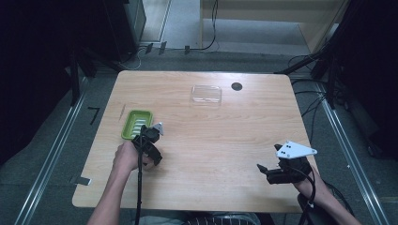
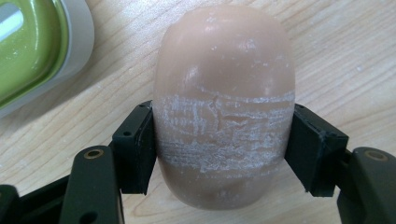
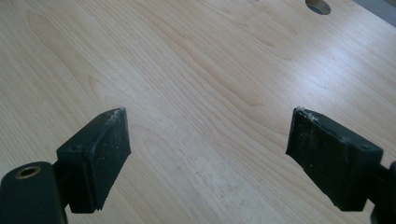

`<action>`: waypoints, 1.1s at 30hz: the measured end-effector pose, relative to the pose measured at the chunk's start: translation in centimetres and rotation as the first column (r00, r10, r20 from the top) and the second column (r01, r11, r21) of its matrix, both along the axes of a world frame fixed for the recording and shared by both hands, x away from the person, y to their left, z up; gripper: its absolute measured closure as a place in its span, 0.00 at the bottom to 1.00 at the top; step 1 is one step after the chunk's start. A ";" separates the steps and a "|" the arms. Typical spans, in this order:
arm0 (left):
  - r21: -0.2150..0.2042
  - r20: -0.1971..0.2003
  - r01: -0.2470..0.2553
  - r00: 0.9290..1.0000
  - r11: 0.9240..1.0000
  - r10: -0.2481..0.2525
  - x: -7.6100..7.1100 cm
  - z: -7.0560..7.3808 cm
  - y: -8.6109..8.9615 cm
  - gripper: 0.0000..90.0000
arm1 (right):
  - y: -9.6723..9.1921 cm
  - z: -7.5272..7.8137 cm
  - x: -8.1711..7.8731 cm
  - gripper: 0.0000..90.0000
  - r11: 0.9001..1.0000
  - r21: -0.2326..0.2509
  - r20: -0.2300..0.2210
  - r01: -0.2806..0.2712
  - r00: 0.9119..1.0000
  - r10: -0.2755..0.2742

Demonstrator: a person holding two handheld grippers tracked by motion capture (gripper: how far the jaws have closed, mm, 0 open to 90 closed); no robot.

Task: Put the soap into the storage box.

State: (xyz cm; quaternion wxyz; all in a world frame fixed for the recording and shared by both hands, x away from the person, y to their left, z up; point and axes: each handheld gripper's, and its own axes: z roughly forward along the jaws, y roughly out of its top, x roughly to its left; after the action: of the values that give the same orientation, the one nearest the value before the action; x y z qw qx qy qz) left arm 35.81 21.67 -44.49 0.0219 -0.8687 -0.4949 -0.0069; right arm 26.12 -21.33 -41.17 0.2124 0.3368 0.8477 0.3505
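A smooth beige oval bar of soap (image 2: 224,70) lies on the wooden table (image 1: 211,140), its middle scuffed white. My left gripper (image 2: 222,116) is shut on it, one black pad pressing each side. Just beyond the soap, to the upper left, sits a green soap dish (image 2: 32,46) with a pale rim. In the high view the left gripper (image 1: 149,135) is right beside the near end of the green dish (image 1: 137,123). My right gripper (image 1: 266,171) rests near the table's front right, and its jaws (image 3: 208,126) stand wide open over bare wood.
A clear plastic lid or tray (image 1: 206,93) lies toward the back middle of the table, with a round dark hole (image 1: 237,86) just right of it. Cables and stands surround the table on the floor.
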 end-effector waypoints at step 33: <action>-0.020 -0.001 0.041 0.999 0.999 -0.041 0.0 2.5 1.0 0.37 | 0.0 0.0 0.0 0.15 1.000 -0.003 0.004 -0.001 1.000 0.001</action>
State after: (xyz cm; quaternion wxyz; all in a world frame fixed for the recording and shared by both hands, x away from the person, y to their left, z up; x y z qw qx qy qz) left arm 35.81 22.69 -42.02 0.0136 -0.8787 -0.4771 -0.0019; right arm 26.13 -21.31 -41.17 0.2143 0.3356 0.8479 0.3500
